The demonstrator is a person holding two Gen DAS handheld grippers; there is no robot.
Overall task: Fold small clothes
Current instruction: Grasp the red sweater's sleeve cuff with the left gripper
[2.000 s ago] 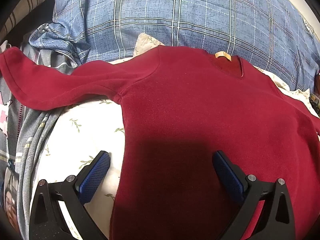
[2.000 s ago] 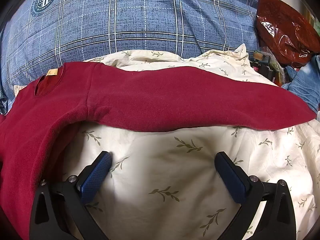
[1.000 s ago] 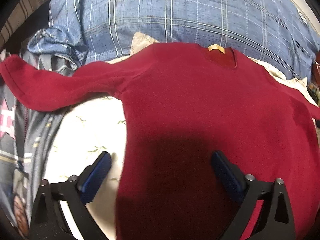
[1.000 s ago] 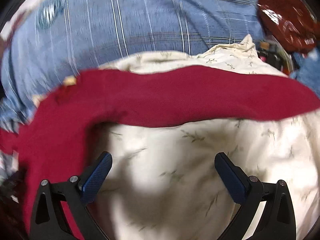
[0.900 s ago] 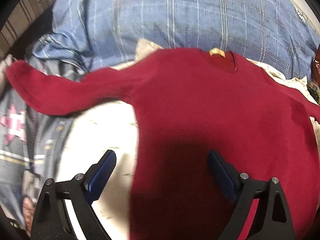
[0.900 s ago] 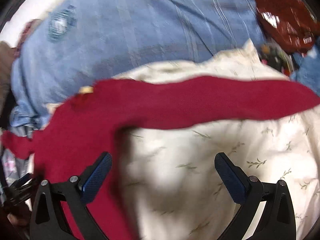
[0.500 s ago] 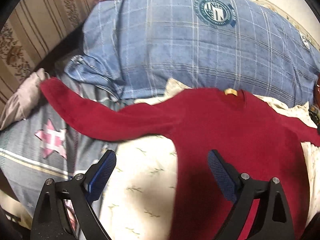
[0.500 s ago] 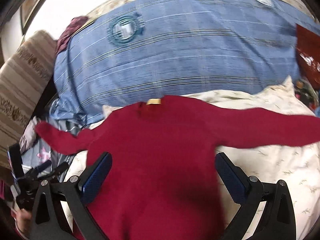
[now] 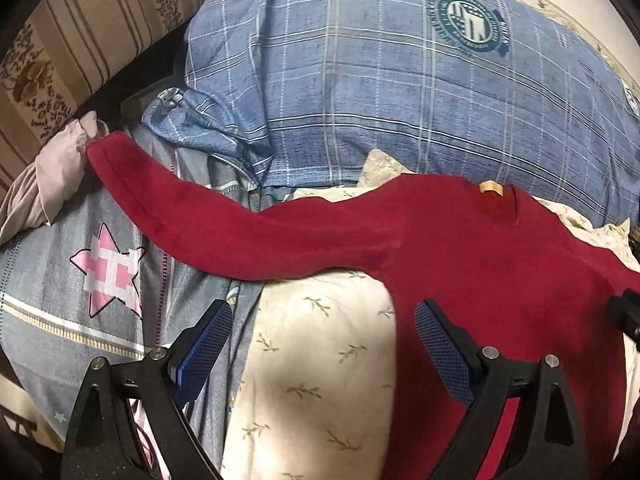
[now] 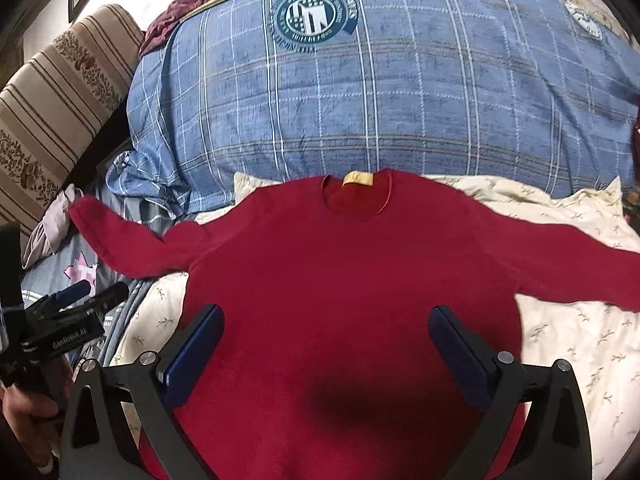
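Your left gripper [image 9: 320, 340] hangs with its blue-padded fingers [image 9: 202, 346] spread wide and nothing between them. Below it lies the cream leaf-print sheet [image 9: 316, 360], and its right-hand finger stands over the edge of the red sweater [image 9: 480, 264]. Your right gripper [image 10: 326, 344] is likewise spread wide and empty, poised over the middle of the sweater's body.

The red sweater lies flat and face up on the cream sheet, neckline away from you, with a yellow label [image 10: 357, 178] at the collar. Both sleeves are stretched out sideways. The sleeve [image 9: 192, 220] on your left runs off the cream sheet and across a grey quilt with a pink star [image 9: 108, 268]; its cuff ends just beside a bunched pale pink cloth [image 9: 52, 176]. The other sleeve [image 10: 560, 256] lies across the cream sheet toward the right edge of the right wrist view.

Right behind the collar rises a big blue plaid pillow [image 10: 380, 92] bearing a round crest; its crumpled corner sits close to the left sleeve. A dark red cloth [image 10: 176, 8] rests on top of the pillow's far left end. A striped floral headboard [image 10: 52, 100] stands at far left. In the right wrist view your left hand [image 10: 24, 408] shows at the lower left, holding the left gripper's handle.
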